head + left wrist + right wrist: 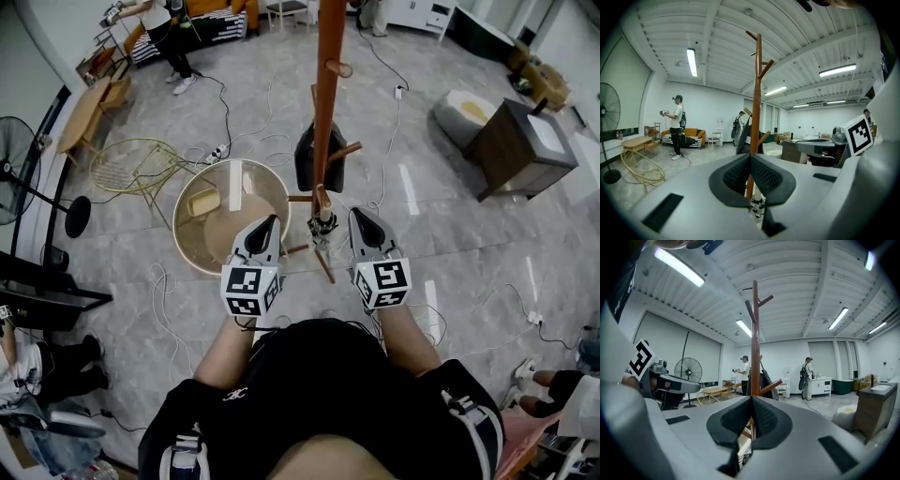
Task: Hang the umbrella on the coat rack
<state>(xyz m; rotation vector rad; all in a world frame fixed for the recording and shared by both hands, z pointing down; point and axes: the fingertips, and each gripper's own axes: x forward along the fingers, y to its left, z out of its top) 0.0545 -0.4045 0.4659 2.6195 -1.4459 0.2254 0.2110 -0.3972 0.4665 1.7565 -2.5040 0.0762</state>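
Left hand-held gripper (270, 223) and right hand-held gripper (360, 216) face the coat rack (328, 56)
Both have jaws pressed together and hold nothing; the umbrella (323, 225) is low against the pole, between them

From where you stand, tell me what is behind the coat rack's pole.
A dark bag or garment hangs behind the coat rack pole. The pole covers the peg it hangs from, so its attachment cannot be seen.
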